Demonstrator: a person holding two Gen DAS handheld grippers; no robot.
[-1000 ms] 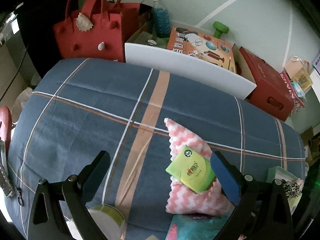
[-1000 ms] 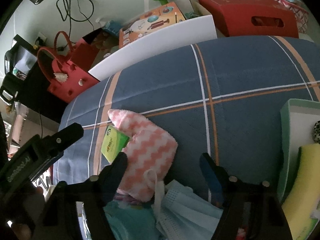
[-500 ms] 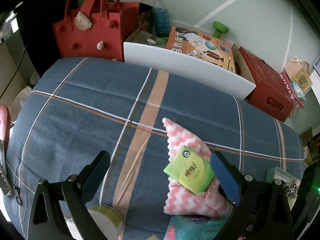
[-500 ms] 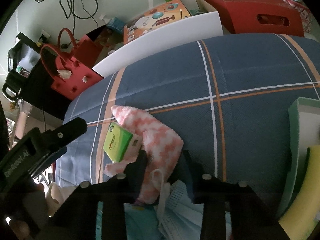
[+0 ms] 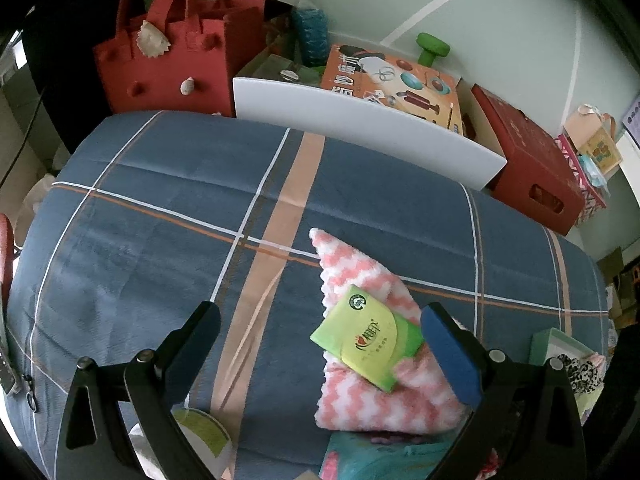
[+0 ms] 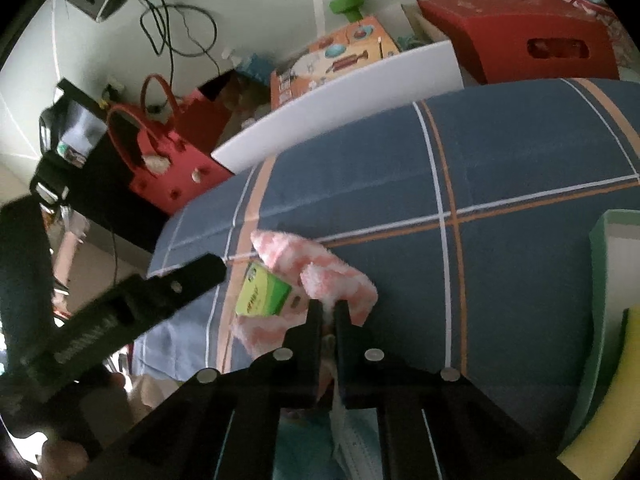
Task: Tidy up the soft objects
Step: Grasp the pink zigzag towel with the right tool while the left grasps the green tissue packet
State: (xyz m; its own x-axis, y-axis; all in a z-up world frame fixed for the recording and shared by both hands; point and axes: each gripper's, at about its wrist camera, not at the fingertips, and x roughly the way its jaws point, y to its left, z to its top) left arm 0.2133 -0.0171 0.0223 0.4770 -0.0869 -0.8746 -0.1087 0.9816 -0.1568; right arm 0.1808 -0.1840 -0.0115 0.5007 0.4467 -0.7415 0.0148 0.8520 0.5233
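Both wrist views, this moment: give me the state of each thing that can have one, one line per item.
Right tool: shut, pinching an edge of the pink zigzag cloth.
Left tool: open, nothing between its pads.
Pink zigzag cloth: crumpled on the blue plaid cover, one fold lifted.
Green tissue pack: lying tilted on the cloth, sealed as far as visible.
Red felt bag: upright, top open.
Blue bottle: upright, capped.
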